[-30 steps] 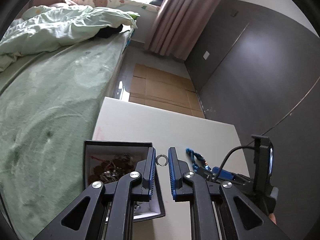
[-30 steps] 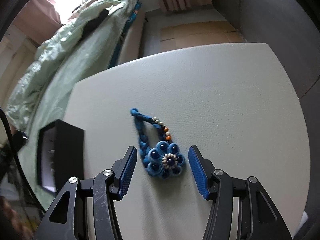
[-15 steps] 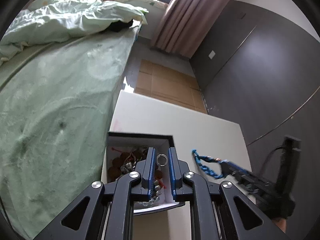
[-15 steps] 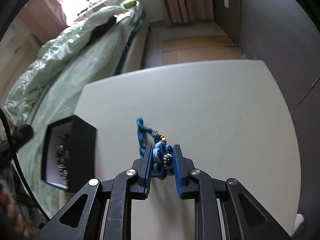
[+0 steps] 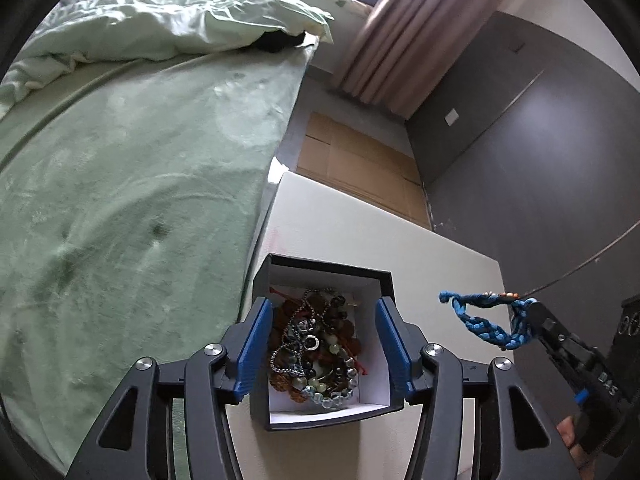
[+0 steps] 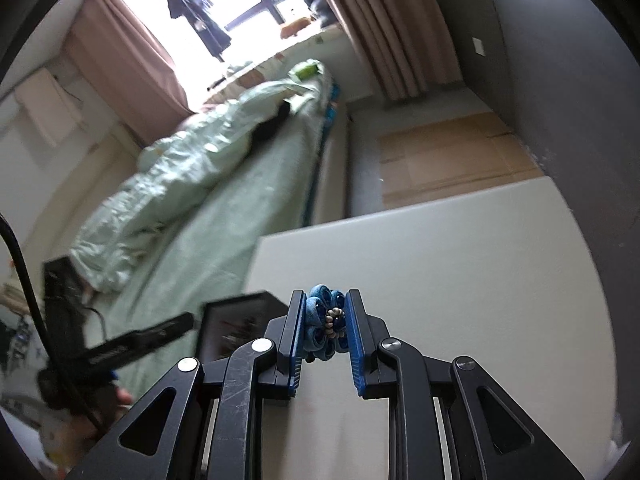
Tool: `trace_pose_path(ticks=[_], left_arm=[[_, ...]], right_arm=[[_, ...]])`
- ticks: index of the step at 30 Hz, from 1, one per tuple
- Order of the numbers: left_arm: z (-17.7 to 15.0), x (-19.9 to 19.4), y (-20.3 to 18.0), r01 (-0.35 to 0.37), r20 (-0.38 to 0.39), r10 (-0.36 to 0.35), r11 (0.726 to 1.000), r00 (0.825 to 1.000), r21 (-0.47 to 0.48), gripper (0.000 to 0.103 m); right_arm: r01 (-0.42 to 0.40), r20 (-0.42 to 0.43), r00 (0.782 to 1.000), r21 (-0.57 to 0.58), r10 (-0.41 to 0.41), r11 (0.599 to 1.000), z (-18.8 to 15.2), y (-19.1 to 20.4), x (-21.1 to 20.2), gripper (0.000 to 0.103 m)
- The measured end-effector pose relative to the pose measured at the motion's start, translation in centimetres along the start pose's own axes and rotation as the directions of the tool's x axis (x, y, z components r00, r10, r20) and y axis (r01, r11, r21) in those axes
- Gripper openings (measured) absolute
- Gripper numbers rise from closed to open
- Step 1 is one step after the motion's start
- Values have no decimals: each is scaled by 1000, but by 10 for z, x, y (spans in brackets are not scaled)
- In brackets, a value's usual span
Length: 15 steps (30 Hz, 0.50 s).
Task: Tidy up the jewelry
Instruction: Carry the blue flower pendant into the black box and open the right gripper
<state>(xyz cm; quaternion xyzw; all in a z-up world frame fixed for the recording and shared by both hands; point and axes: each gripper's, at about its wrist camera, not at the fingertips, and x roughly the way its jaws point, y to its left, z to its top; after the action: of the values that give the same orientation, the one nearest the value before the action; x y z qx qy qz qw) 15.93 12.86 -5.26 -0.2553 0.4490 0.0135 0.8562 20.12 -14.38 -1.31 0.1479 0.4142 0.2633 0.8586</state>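
Observation:
A black jewelry box (image 5: 384,280) with a white lining stands on the white table (image 5: 340,232) and holds a tangle of beads and chains. A small silver ring (image 5: 311,343) lies on top of that pile. My left gripper (image 5: 322,302) hovers over the box with its jaws opening and nothing between the pads. To the right, my right gripper (image 5: 528,314) is lifted above the table, and a blue braided bracelet (image 5: 480,322) dangles from it. In the right wrist view, the right gripper (image 6: 326,293) is shut on the bracelet's blue flower (image 6: 320,322). The box (image 6: 236,320) shows blurred at lower left.
A bed with a green blanket (image 5: 120,180) runs along the table's left edge. Flat cardboard (image 5: 352,168) lies on the floor beyond the table. A dark wall (image 5: 540,160) stands to the right and pink curtains (image 5: 400,40) hang at the back.
The left gripper moved over the box and opened; the ring it held now lies in the box. The right gripper closed on the blue flower and lifted the bracelet off the table.

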Motion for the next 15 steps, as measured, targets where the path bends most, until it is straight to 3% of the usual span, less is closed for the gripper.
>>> trace_pose_path(ticks=[4,15], left_arm=[[1,-3,4,2,10,-2,1000,1000,-23,55],[7,-10,17,-4,27,6,998,1000,-67,55]], right_arm=[[-52,12,999,4,52,999,0,17,8,21],[-133,-69,989,9,133,991,-10,47,47,22]])
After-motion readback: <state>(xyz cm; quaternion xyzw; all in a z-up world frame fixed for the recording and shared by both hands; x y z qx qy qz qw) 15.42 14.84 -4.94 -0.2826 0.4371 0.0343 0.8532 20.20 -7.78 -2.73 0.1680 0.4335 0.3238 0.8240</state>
